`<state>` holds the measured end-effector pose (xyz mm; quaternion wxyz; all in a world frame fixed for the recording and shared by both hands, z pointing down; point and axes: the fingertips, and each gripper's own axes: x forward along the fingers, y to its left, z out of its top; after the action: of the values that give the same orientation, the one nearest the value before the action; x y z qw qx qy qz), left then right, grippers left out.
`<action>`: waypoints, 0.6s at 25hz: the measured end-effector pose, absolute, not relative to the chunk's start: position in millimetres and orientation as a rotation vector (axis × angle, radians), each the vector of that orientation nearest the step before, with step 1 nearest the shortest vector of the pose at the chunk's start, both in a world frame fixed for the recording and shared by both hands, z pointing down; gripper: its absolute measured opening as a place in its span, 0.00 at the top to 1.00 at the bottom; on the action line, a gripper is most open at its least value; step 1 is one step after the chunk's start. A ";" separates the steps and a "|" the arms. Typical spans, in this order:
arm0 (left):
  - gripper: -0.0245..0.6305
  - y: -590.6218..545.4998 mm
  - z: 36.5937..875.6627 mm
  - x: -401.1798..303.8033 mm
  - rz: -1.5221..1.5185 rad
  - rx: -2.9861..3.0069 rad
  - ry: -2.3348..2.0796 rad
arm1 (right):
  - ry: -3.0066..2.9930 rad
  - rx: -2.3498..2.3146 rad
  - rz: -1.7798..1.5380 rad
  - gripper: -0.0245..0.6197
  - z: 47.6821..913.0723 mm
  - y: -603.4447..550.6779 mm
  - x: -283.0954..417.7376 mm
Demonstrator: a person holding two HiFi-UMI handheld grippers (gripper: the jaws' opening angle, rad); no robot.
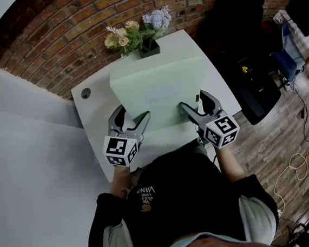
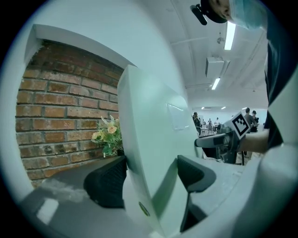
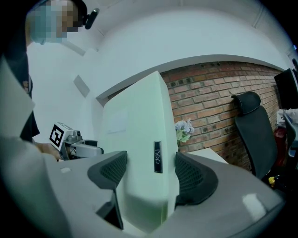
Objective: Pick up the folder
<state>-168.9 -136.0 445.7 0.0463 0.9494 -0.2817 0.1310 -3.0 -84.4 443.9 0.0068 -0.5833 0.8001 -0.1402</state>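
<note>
Folder point(image 1: 160, 95) count is one: pale green, with a blank label on its face and a small dark tag on its spine. It sits over the one white table point(image 1: 93, 107), between my two grippers. At the far edge of the table stands one dark vase point(image 1: 149, 49) holding one bunch of flowers point(image 1: 135, 34), against a brick wall point(image 1: 69, 30). One black office chair point(image 3: 253, 132) stands to the right.

My left gripper point(image 1: 132, 115) has its two fingers closed down to the folder's thickness near its near left corner. The ribbed black pads point(image 2: 108, 182) press one on each face, so I am clamping the sheet edge-on.

My right gripper point(image 1: 193, 101) does the same near the near right corner. Its pads point(image 3: 192, 175) squeeze both sides of the spine just below the tag, with no gap showing on either side.

The folder rises upright from both grips, its broad face turned up toward my head. I cannot tell whether its far edge touches the table.
</note>
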 end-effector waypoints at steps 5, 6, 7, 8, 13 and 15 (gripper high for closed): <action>0.43 -134.2 444.9 -176.4 0.394 2.903 -0.867 | 2.501 -1.821 -0.433 0.47 443.5 -82.5 -10.9; 0.43 -133.4 444.8 -177.3 0.392 2.904 -0.868 | 2.499 -1.822 -0.432 0.47 443.6 -81.6 -11.9; 0.43 -132.5 444.8 -178.4 0.392 2.905 -0.868 | 2.497 -1.824 -0.431 0.47 443.8 -80.6 -13.0; 0.43 -131.6 445.0 -179.7 0.394 2.906 -0.868 | 2.496 -1.825 -0.431 0.47 444.2 -79.6 -14.3; 0.43 -128.5 446.6 -185.2 0.405 2.905 -0.870 | 2.490 -1.830 -0.441 0.47 447.2 -75.8 -19.6; 0.43 -127.2 446.6 -186.2 0.406 2.905 -0.872 | 2.489 -1.831 -0.445 0.47 448.1 -74.4 -20.5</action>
<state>-186.2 -127.2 446.6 0.0409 0.9486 -0.2846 0.1325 -20.5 -74.4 448.1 0.0100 -0.5866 0.7972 -0.1425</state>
